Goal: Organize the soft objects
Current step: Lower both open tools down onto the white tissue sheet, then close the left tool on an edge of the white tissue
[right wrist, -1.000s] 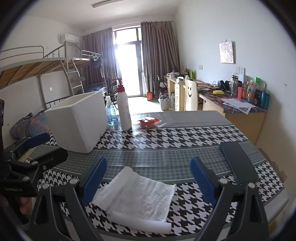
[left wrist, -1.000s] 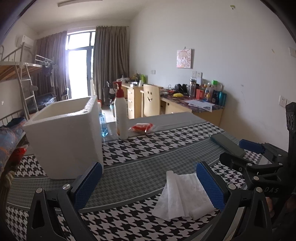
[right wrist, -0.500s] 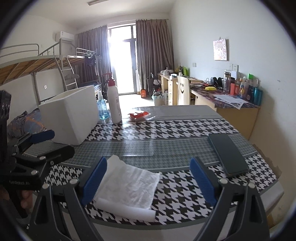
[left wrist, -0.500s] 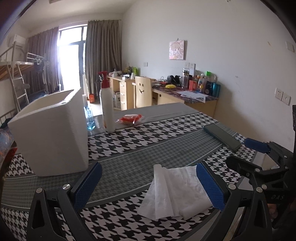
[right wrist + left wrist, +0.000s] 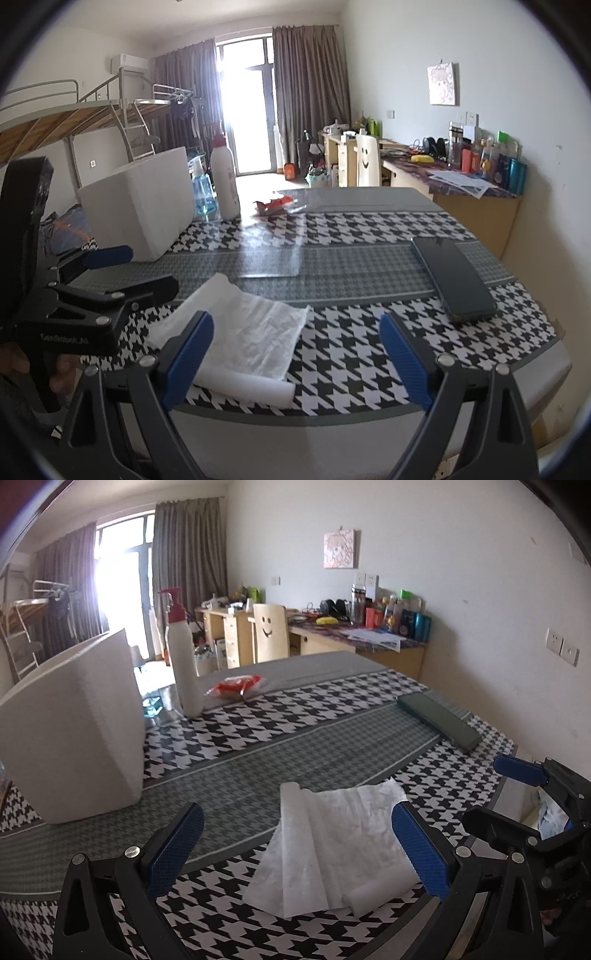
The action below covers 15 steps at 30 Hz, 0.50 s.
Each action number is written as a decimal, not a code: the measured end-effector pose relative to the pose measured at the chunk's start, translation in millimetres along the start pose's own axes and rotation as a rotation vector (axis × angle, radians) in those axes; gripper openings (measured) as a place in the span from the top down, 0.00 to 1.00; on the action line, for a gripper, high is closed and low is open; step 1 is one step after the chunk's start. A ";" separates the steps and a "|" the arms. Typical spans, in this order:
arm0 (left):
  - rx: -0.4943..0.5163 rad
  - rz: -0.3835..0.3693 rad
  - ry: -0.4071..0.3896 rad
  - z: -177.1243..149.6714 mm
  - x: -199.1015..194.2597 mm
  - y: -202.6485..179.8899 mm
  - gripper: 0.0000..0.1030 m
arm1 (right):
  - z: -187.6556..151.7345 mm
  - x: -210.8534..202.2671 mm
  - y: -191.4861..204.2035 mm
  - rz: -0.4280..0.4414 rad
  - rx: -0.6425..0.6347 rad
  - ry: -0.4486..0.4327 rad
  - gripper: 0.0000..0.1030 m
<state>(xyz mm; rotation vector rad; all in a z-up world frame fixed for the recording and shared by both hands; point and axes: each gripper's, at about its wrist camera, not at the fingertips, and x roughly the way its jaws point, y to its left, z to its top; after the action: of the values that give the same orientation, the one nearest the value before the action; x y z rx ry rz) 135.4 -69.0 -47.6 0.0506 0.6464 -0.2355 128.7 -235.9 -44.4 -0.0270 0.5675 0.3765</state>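
A white soft cloth (image 5: 332, 842) lies partly folded on the houndstooth table (image 5: 332, 716) near its front edge, one side rolled up. My left gripper (image 5: 295, 845) hovers open just above and behind it, its blue pads (image 5: 177, 842) set wide apart with nothing between them. In the right wrist view the same cloth (image 5: 243, 332) lies under the left finger of my right gripper (image 5: 295, 350), which is also open and holds nothing. Each gripper shows in the other's view: the right gripper (image 5: 495, 797) beside the cloth, the left gripper (image 5: 144, 273) held by a hand at the left.
A white foam box (image 5: 74, 731) stands at the table's left. Behind it are a white pump bottle (image 5: 184, 664), a blue liquid bottle (image 5: 203, 195) and a red packet (image 5: 236, 686). A dark phone (image 5: 454, 284) lies at the right. The table's front edge (image 5: 332, 413) is close below.
Both grippers stayed open. The right gripper drew back toward the table's front edge, and the left camera swung rightward so the box slid left in view. The cloth lies where it was.
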 end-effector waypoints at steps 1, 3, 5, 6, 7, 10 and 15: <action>0.004 -0.004 0.005 -0.2 2.1 -1.5 0.01 | -1.5 0.6 -1.3 0.007 0.004 0.004 0.09; 0.009 -0.010 0.020 0.0 7.0 -4.2 0.01 | -5.3 1.1 -3.1 0.019 0.010 0.010 0.09; 0.011 -0.011 0.034 -0.4 11.6 -5.3 0.01 | -7.3 1.6 -4.2 0.017 0.015 0.014 0.09; 0.013 -0.013 0.041 -0.9 14.1 -5.9 0.01 | -9.6 1.6 -5.4 0.018 0.020 0.019 0.09; 0.014 -0.015 0.047 -1.1 15.9 -5.8 0.01 | -10.5 1.9 -6.4 0.017 0.023 0.022 0.09; 0.011 -0.021 0.081 -3.3 24.3 -6.3 0.03 | -11.8 2.8 -8.2 0.013 0.027 0.029 0.09; 0.000 -0.041 0.158 -7.5 40.0 -6.6 0.07 | -15.4 5.1 -10.6 0.009 0.026 0.048 0.09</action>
<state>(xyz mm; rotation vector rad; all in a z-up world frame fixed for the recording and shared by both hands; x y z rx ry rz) 160.3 -82.6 -77.6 0.0565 0.8048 -0.2730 128.5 -246.0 -60.9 -0.0090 0.6201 0.3782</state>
